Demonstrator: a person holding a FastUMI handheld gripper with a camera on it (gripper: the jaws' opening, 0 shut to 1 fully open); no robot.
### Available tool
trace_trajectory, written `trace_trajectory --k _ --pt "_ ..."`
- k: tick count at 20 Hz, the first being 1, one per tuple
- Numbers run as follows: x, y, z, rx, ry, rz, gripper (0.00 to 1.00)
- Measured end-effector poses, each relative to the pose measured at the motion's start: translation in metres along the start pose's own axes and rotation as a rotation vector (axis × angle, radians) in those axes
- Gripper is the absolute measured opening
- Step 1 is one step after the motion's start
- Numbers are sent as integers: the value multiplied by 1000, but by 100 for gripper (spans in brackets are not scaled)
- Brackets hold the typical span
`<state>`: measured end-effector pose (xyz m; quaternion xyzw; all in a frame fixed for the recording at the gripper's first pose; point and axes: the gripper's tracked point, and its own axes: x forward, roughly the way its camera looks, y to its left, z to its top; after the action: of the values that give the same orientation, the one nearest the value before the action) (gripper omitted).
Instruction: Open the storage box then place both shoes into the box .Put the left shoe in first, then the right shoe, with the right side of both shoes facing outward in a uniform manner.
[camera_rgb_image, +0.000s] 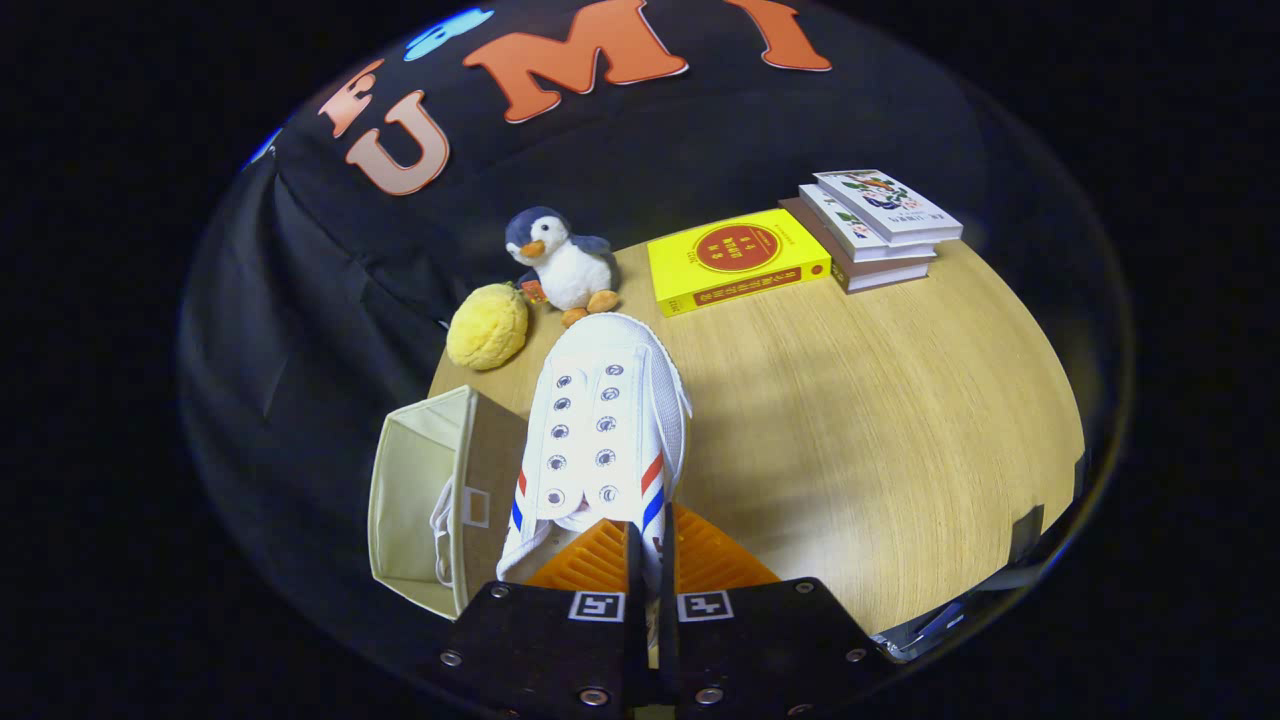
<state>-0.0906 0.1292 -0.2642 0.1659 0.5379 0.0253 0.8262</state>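
Pale wood desk (850, 400) spreads beyond my jaws, backed by black cloth, with a stack of books (875, 230), a yellow book (735, 262), a plush penguin (560, 265) and a yellow sponge-like ball (488, 325) all well ahead of me at the far side. My jaws (650, 560) are clenched nearly together on the white canvas shoe (605, 430), pinching a thin wall of fabric at its collar on the side with the red and blue stripes; the shoe runs straight out ahead of me, toe pointing toward the penguin. It seems lifted off the desk, judging by the shadow under it, though I cannot be sure. Just to the left of my jaws and the shoe sits the cream fabric storage box (425, 490), its opening turned toward the shoe, a small pull tab showing on it. I judge the shoe light, with soft canvas that folds under a pinch and a stiffer rubber sole, so hanging from the collar it may droop or swing at the toe. Holding the collar edge near the heel, as now, looks workable; the laces trailing by the box could snag on its rim.
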Motion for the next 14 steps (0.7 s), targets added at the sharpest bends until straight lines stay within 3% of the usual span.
trace_trajectory --k 14 --pt "9 146 -23 -141 82 143 5"
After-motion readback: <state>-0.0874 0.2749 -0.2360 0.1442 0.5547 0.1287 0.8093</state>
